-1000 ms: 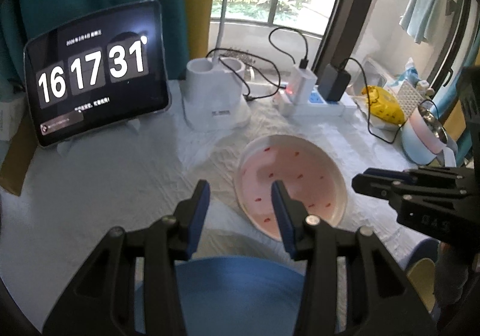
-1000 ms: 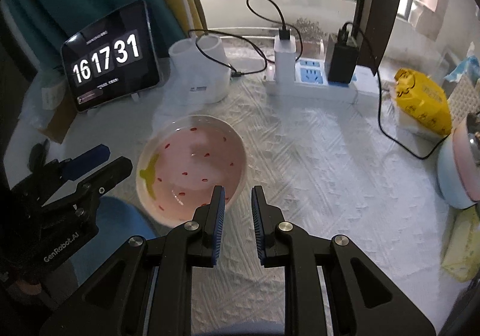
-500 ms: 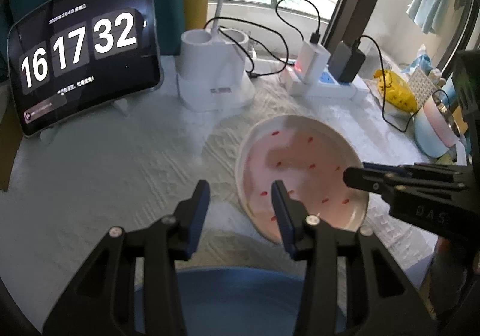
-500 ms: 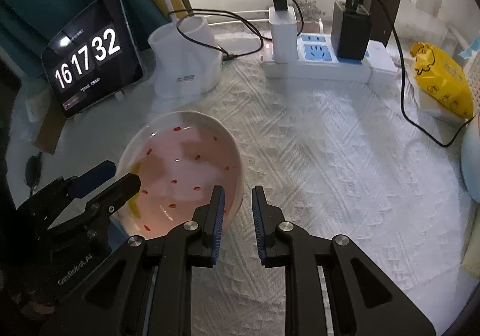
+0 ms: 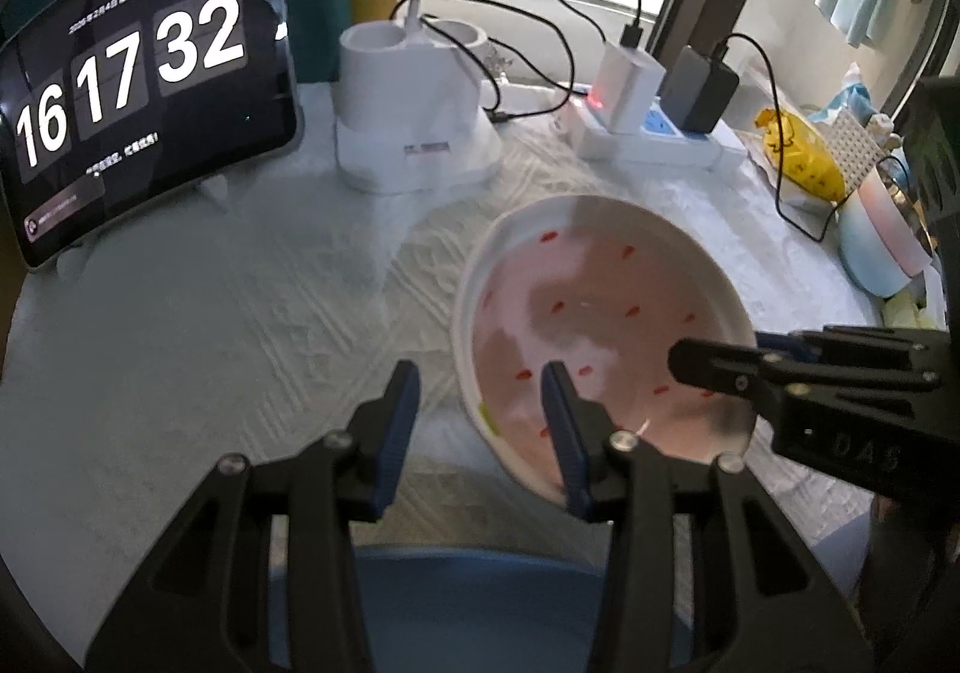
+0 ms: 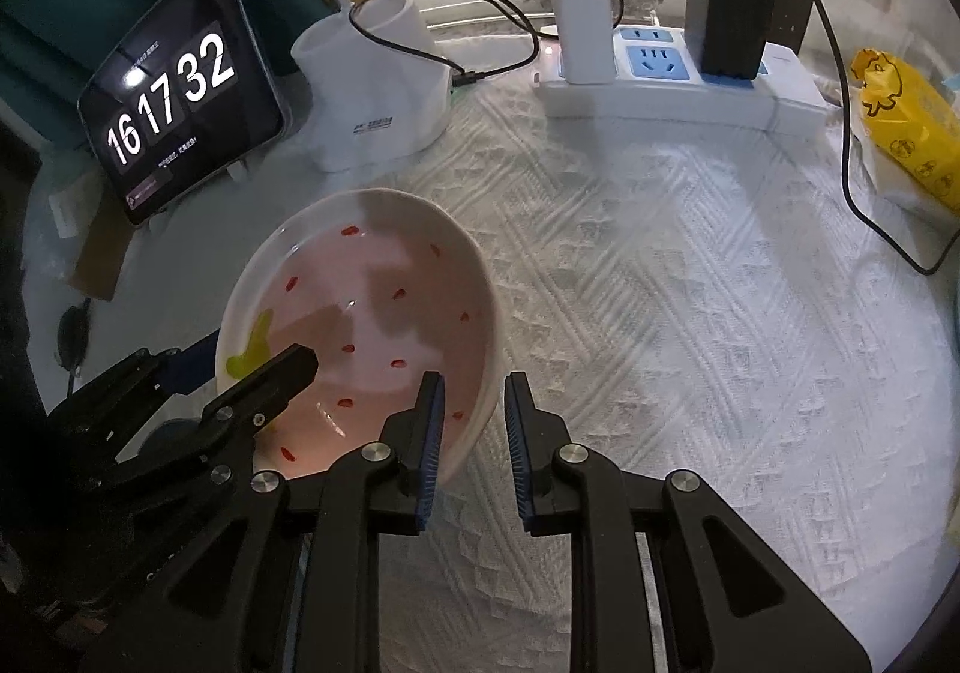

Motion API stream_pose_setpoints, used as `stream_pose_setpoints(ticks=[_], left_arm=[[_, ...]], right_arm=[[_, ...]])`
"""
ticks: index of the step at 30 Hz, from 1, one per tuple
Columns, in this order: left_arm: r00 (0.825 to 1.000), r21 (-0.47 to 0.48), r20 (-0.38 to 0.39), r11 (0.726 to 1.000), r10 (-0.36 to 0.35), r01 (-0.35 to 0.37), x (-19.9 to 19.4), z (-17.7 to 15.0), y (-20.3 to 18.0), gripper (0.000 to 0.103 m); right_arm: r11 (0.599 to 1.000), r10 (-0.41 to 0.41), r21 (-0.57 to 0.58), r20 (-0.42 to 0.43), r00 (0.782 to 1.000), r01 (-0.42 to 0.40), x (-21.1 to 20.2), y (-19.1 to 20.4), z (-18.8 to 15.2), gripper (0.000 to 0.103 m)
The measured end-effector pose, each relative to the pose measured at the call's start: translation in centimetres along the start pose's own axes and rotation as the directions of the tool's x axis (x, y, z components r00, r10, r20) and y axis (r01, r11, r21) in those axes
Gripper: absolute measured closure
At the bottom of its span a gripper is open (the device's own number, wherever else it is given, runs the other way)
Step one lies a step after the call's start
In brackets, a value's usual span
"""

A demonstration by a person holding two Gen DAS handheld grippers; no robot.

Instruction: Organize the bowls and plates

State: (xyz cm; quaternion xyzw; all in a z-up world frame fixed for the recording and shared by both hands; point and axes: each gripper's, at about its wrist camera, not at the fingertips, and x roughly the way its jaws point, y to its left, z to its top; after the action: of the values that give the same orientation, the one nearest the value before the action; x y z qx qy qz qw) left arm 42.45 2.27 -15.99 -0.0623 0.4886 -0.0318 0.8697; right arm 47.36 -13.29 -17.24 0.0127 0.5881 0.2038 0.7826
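Basically the right gripper (image 6: 474,409) straddles the near rim of the pink bowl (image 6: 372,313) mid-table, jaws apart and not pinching, left gripper (image 5: 477,409) spread over its opposite rim; a shallow bite could tip or skid it on the cloth (image 6: 660,313).

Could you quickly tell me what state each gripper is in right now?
Left gripper: open, straddling the near rim of the pink ceramic bowl with red flecks.
Right gripper: open, straddling that bowl's rim.
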Motion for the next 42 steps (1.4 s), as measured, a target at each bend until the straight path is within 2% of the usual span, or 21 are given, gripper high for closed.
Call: stream_pose_setpoints(ticks=[4, 6, 8, 21, 42], left_arm=[[1.0, 0.009, -0.005, 1.0, -0.011, 0.011, 0.4, -0.1, -0.3, 0.067], [1.0, 0.022, 0.006, 1.0, -0.01, 0.01, 0.4, -0.1, -0.6, 0.075], [1.0, 0.027, 0.011, 1.0, 0.001, -0.002, 0.3, -0.1, -0.9, 0.077], [0.999, 0.027, 0.049, 1.0, 0.002, -0.004, -1.5, -0.2, -1.0, 0.078], [0.99, 0.047, 0.14, 0.999, -0.015, 0.009, -7.3, -0.7, -2.9, 0.078]], right_arm=[[1.0, 0.017, -0.011, -0.002, 1.0, -0.017, 0.2, 0.0, 0.0, 0.083], [1.0, 0.007, -0.03, 0.005, 1.0, -0.006, 0.1, 0.3, -0.1, 0.084], [0.999, -0.003, -0.039, 0.012, 1.0, 0.003, 0.1, 0.4, -0.1, 0.084], [0.998, -0.025, -0.058, 0.077, 0.997, 0.03, -1.3, 0.9, -0.6, 0.089], [0.998, -0.012, -0.051, 0.184, 0.983, 0.022, -7.4, 1.4, -2.5, 0.089]])
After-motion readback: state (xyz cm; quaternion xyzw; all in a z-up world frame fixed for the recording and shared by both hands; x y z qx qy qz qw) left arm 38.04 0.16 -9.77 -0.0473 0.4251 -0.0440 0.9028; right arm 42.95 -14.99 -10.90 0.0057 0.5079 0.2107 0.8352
